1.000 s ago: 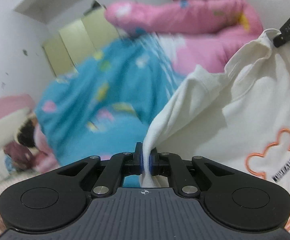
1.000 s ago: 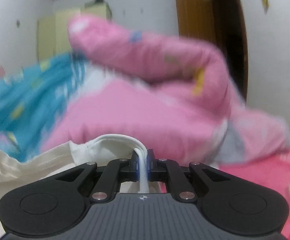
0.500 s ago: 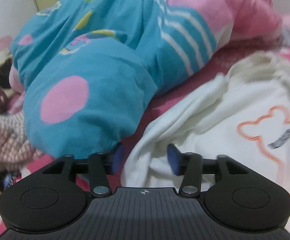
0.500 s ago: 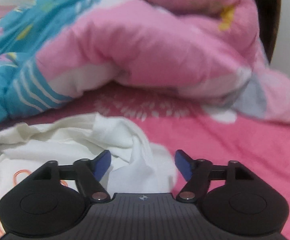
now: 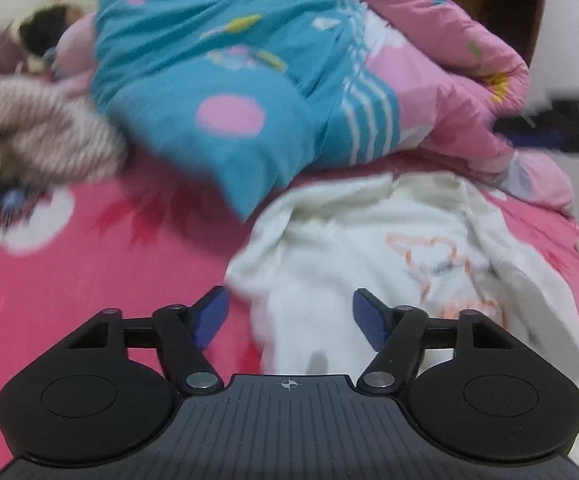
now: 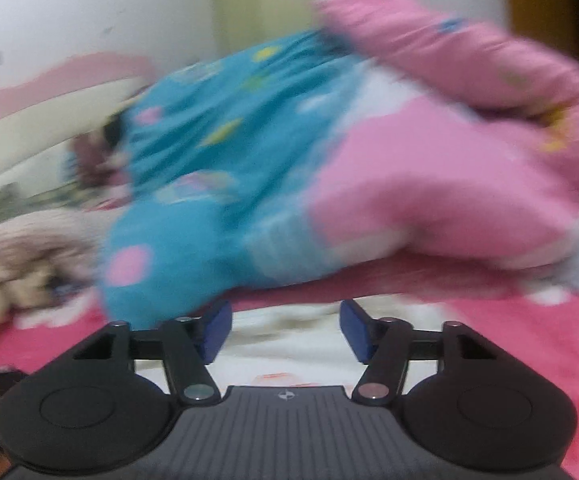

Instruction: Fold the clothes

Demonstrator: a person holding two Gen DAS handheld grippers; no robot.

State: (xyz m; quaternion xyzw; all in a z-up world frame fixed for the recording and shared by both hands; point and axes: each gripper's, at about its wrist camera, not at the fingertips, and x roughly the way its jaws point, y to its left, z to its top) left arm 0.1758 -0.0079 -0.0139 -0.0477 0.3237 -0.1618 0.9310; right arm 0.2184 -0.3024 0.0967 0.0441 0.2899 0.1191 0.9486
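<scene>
Garment: my cream cotton T-shirt with an orange bear outline printed on it [image 5: 369, 264] lies crumpled on the bright pink flower-print bedsheet [image 5: 69, 280], on the near right side of the bed, just in front of the bundled turquoise and pink patterned quilt [image 5: 249, 92].
Left gripper: my left gripper [image 5: 287, 316] has its blue pads [image 5: 213, 312] apart, with nothing clamped; the shirt's near left edge sits below and between them, unpinched.
Right gripper: my right gripper [image 6: 285, 326] also stands apart and empty, over the shirt's far edge [image 6: 289, 332]; its jaws have just been closing part-way with no cloth between the pads.
Step in hand: I judge it is flattening the shirt before the first fold.
How to do it well: I should find two true corners or the shoulder seams, not bunched middle cloth, pinch one layer only at each, then draw them apart so the print lies flat and clear of the quilt.
Risk: the striped beige knit garment [image 5: 37, 132] at far left should stay out of it.
Changed since a second ago: both grippers were clamped on the shirt and held it lifted; now it is released and lies on the sheet, and my left jaws have just been opening.
</scene>
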